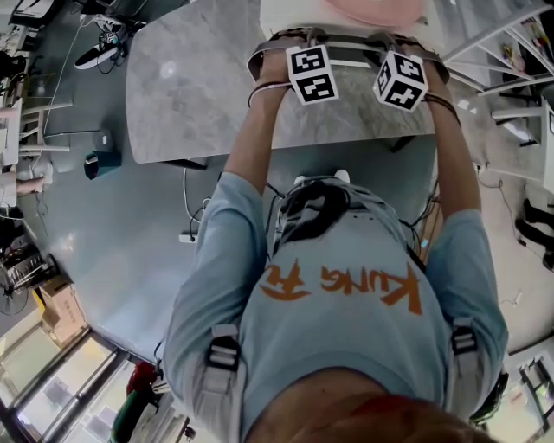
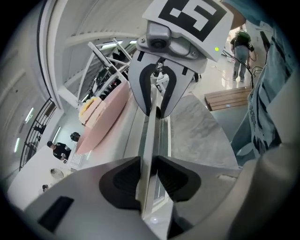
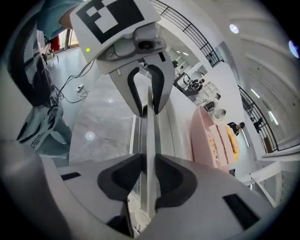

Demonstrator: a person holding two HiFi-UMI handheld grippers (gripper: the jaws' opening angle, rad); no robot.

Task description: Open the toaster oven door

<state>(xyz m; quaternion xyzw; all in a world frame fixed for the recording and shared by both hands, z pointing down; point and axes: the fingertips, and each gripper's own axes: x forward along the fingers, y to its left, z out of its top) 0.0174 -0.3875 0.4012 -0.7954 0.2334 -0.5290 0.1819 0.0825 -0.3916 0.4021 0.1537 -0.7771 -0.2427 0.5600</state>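
The toaster oven [image 1: 299,13] stands at the far edge of the marble table [image 1: 199,86], mostly cut off by the top of the head view. Its silver door handle [image 1: 351,43] runs crosswise between my two grippers. My left gripper [image 1: 305,41] and right gripper [image 1: 391,45] each clamp this bar, a hand's width apart. In the left gripper view the handle [image 2: 151,136] passes between the dark pads [image 2: 124,176] of my left gripper [image 2: 149,173], and the right gripper [image 2: 157,110] grips it farther along. The right gripper view mirrors this: right gripper [image 3: 149,176], handle [image 3: 150,136], left gripper [image 3: 146,110].
A pink slab-like object [image 2: 101,122] lies behind the oven, also seen in the right gripper view as a pink object [image 3: 211,136]. Cables and a power strip [image 1: 189,236] lie on the floor under the table, with a dark box [image 1: 99,163] to the left. White railings [image 1: 511,52] stand at the right.
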